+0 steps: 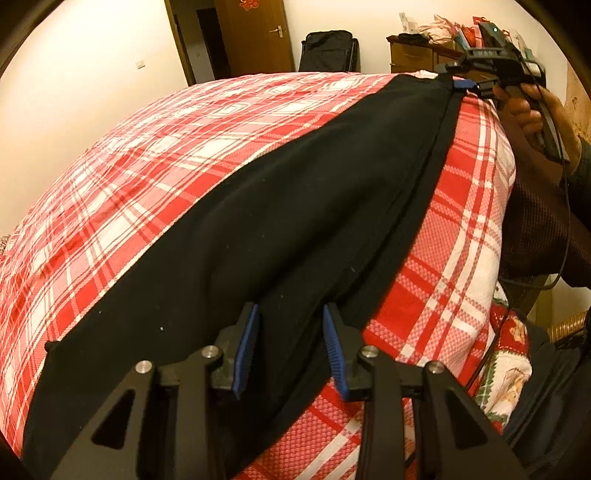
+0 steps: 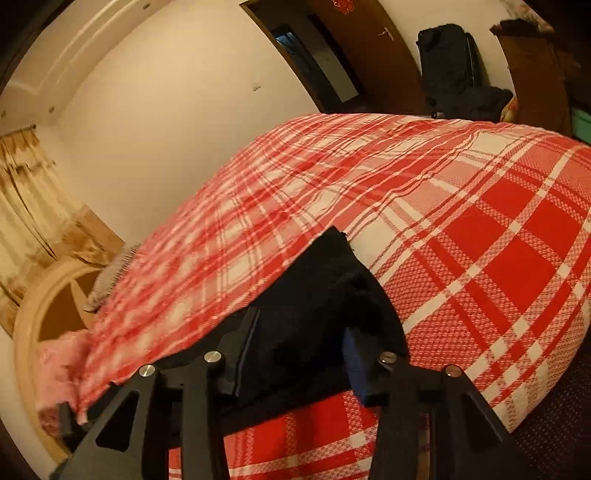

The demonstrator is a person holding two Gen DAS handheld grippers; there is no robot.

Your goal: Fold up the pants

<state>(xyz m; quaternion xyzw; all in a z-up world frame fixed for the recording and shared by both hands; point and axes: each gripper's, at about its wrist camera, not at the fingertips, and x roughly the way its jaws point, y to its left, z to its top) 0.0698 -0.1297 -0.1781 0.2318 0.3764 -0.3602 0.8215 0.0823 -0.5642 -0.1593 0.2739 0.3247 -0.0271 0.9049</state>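
Observation:
Black pants (image 1: pixel 280 221) lie stretched lengthwise across a bed with a red and white plaid cover (image 1: pixel 166 147). My left gripper (image 1: pixel 290 314) is open, its blue pads apart over the near wide end of the pants. My right gripper (image 1: pixel 467 84), held in a hand, shows at the far end of the pants in the left wrist view. In the right wrist view the right gripper (image 2: pixel 301 325) stands with its jaws wide around the narrow end of the pants (image 2: pixel 325 280), and the cloth sits between the pads without being pinched.
The plaid cover (image 2: pixel 480 221) fills the bed. A wooden door (image 1: pixel 255 33), a black suitcase (image 1: pixel 328 50) and a cluttered wooden dresser (image 1: pixel 417 53) stand at the far wall. A round headboard (image 2: pixel 48 302), a pink cloth (image 2: pixel 59 358) and curtains (image 2: pixel 26 192) lie left.

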